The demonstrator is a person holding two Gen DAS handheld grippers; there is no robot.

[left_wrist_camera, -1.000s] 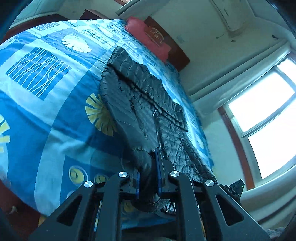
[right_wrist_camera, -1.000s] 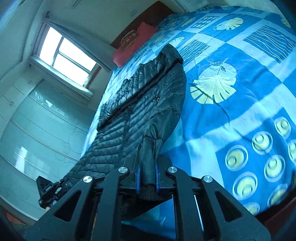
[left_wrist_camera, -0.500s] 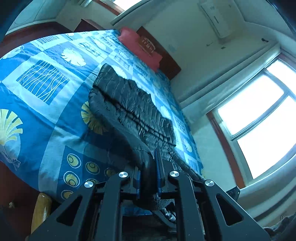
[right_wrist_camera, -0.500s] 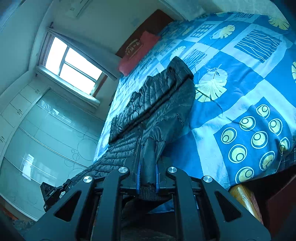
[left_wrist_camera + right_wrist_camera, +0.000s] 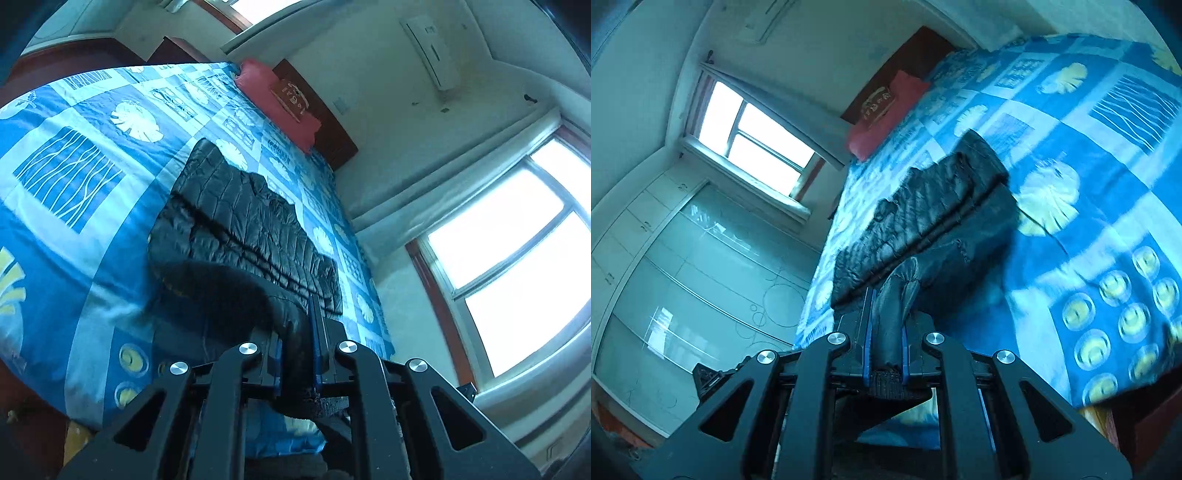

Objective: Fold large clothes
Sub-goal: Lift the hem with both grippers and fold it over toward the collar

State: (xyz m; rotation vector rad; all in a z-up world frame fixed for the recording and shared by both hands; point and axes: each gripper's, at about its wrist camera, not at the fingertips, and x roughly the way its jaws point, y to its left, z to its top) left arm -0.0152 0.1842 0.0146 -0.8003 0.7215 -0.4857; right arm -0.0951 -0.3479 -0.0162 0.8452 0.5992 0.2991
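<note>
Both claws pointed slightly downward toward the bed (image 5: pixel 74 229). The left claw (image 5: pixel 297 343) was clamped on the hem of a black quilted puffer jacket (image 5: pixel 251 229); the right claw (image 5: pixel 886 332) was pinched on its ribbed edge. Ahead of them the glossy, stitched jacket lay across the blue patterned bedspread.

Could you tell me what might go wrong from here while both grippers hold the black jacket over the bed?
The left gripper and right gripper each pinch only a narrow edge of the puffy black jacket, so the slick fabric could slip out. Its far half rests on the blue bedspread and may bunch unevenly.
</note>
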